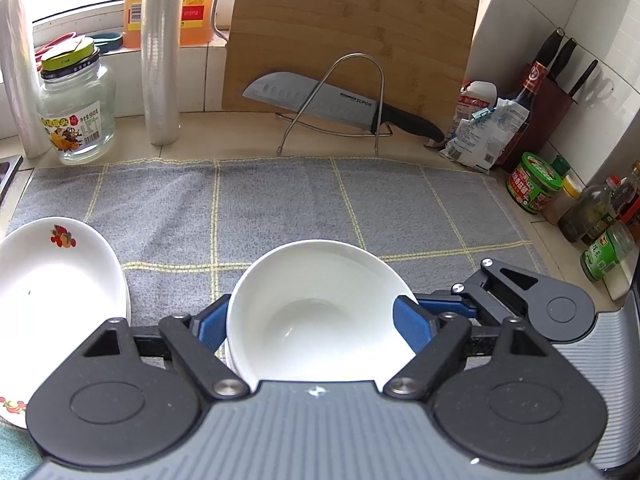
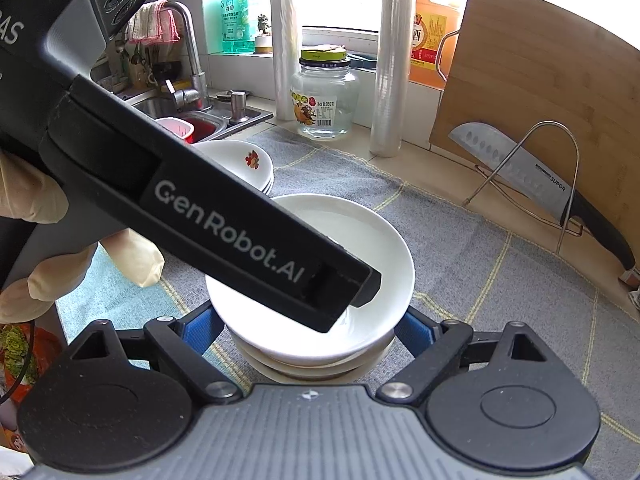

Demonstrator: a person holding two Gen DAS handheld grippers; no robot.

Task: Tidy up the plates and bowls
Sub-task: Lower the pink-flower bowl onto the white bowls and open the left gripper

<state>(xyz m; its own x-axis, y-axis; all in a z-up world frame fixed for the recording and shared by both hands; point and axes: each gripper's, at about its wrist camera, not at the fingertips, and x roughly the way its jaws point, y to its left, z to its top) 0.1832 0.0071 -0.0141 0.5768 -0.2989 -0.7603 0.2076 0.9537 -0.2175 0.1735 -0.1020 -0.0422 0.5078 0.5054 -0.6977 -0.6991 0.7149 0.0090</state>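
Observation:
A plain white bowl [image 1: 320, 312] tops a short stack of bowls on the grey checked cloth [image 1: 280, 208]. My left gripper [image 1: 316, 320] stands wide open around the bowl, its blue pads on either side of it. In the right wrist view the same bowl stack [image 2: 320, 344] lies between the blue pads of my right gripper [image 2: 308, 328], which is also open around it. The left gripper's black body [image 2: 224, 216] crosses over the bowl there. A stack of white plates with a fruit print [image 1: 52, 280] sits to the left and also shows in the right wrist view [image 2: 244, 164].
A knife on a wire rack [image 1: 340, 104] and a bamboo cutting board [image 1: 352, 32] stand at the back. A glass jar [image 1: 76, 116] and film rolls [image 1: 160, 52] stand back left. Sauce bottles [image 1: 592, 208] crowd the right edge. A sink [image 2: 192, 116] lies far left.

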